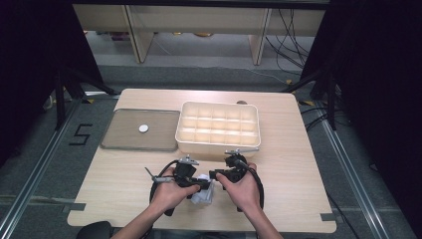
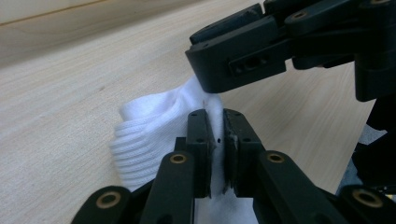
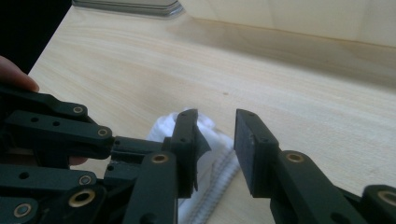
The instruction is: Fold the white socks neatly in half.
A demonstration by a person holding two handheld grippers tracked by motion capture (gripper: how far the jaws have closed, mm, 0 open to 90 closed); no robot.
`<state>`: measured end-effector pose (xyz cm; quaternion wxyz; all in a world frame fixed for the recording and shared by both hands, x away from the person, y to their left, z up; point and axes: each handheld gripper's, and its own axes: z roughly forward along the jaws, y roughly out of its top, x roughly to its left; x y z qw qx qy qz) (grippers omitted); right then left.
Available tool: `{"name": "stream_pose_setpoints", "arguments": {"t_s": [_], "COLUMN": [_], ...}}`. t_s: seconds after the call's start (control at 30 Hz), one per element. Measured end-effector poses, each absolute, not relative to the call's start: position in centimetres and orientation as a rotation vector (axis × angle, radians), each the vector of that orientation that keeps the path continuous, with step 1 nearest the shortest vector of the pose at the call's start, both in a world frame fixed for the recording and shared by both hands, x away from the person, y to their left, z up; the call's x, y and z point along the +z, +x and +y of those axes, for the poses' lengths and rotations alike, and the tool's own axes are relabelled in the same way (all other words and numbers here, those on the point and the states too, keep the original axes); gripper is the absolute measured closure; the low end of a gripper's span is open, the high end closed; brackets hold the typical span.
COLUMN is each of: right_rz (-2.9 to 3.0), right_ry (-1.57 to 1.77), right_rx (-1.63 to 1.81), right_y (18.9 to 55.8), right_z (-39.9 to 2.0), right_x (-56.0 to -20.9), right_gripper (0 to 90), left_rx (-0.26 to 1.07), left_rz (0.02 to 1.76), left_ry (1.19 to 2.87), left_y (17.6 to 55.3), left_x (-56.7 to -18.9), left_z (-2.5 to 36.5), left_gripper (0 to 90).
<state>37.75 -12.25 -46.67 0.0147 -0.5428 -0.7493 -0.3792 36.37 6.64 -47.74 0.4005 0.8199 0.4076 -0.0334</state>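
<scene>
Left gripper: jaws nearly together, pinching a fold of the white sock; ribbed cuff bulging out to the left of the jaws in the left gripper view, more cloth running down between them toward the bottom edge.

Right gripper: jaws parted with a clear gap, pads pressing on nothing; sock lying below and just behind the gap, its ribbed edge showing between the jaws, cloth just beside the inner jaw, contact not discernible. Seen from the left gripper view, one jaw of the right gripper hanging just above the sock's top, at or very near the cloth.

High view: left gripper and right gripper facing each other tip to tip, each in a hand, sock bunched between and just below them, close to the near edge of the bench, about midway along it.

Farther out: cream compartment box toward the far edge, near the middle; flat lid just beside it on the left, with a small white disc resting on it.
</scene>
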Motion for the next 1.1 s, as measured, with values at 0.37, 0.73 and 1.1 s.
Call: {"name": "stream_pose_setpoints", "arguments": {"t_s": [0.37,0.73,1.1], "right_rz": [-2.324,-2.341,-2.343], "right_ry": [-1.631,-1.629,-1.626], "right_rx": [-1.137,-1.148,-1.115], "right_y": [37.9,38.1,38.2], "right_z": [-12.1,-12.0,-12.2], "right_x": [-47.0,-47.3,-47.4], "right_gripper": [83.9,86.0,86.0], "left_rx": [-0.071,-0.085,-0.104], "left_rz": [1.03,1.018,0.976], "left_ry": [2.073,1.993,2.043], "left_y": [36.3,35.2,32.7], "left_x": [-47.8,-45.9,-46.4], "left_z": [6.5,7.6,8.9], "left_gripper": [80.1,68.9,69.7]}}
